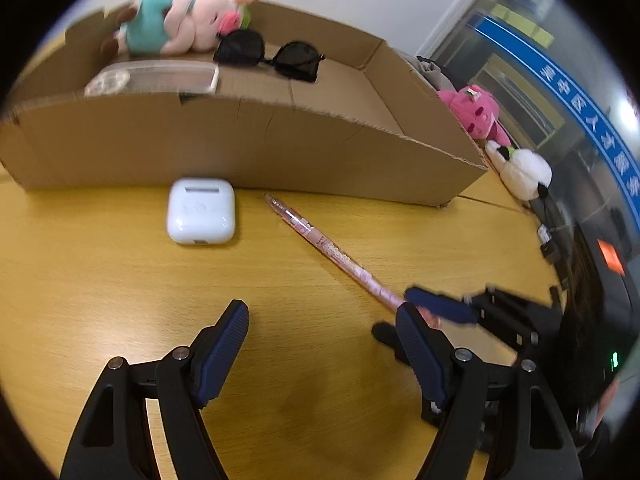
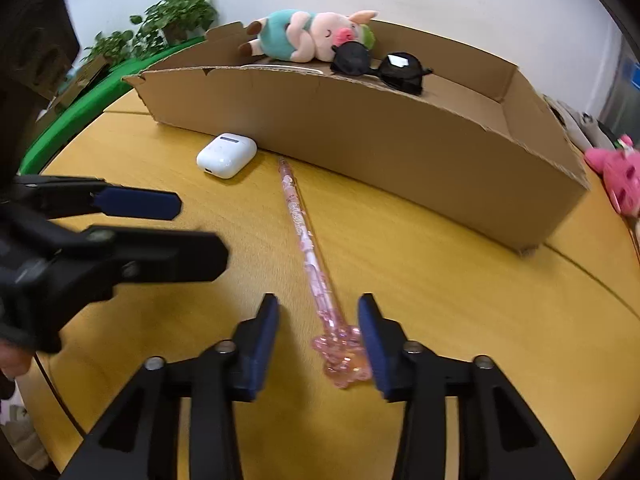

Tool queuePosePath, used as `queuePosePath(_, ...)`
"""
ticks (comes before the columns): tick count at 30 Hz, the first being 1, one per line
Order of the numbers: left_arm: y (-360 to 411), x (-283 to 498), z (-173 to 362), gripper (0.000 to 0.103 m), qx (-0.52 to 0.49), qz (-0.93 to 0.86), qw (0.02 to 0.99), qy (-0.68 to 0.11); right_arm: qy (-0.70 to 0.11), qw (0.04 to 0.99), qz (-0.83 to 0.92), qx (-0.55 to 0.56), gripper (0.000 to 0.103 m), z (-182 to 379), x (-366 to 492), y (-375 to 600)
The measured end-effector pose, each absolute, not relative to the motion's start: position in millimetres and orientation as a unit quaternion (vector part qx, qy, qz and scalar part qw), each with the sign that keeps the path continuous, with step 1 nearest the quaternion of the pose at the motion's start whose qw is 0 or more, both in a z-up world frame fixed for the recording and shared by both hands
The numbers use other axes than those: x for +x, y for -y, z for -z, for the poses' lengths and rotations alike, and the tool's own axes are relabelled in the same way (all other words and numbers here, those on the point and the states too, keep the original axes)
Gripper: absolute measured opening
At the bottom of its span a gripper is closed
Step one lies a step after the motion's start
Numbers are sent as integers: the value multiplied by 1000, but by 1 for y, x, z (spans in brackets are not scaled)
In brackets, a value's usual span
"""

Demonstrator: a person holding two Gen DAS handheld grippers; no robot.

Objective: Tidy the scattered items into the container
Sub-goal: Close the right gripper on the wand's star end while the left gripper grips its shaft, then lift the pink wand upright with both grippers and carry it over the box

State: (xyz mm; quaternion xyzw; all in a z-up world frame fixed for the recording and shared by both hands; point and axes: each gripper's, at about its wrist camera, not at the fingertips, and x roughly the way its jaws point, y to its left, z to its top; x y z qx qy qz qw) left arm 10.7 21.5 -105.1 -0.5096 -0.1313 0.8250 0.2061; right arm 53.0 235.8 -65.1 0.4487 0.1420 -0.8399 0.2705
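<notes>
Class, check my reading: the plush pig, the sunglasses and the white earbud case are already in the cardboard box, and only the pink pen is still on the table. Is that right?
Not quite. The white earbud case is not in the cardboard box; it lies on the table just outside the front wall, as the right wrist view shows. The plush pig and sunglasses are inside, and the pink pen is on the table.
</notes>
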Motion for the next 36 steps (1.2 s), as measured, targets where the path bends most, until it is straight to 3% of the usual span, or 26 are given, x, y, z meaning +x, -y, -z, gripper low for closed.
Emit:
queuePosePath(4,-27,6,112,76,-519,-816,204,150,-114,260,844,455,24,64,66,-242)
queuePosePath(11,-41,-6,112,71,-528,-813,192,153,-46,271,839,469,24,63,77,-250)
queuePosePath(15,-48,-8,115,36,-535,-807,196,155,-30,286,832,475,24,63,79,-249)
queuePosePath(19,-46,-10,123,12,-547,-794,199,176,-17,307,823,478,24,65,86,-245)
queuePosePath(27,-45,-2,115,10,-539,-798,203,179,-12,317,818,480,23,66,89,-240)
queuePosePath(36,-47,2,61,8,-493,-825,219,170,-17,327,832,447,23,38,87,-235)
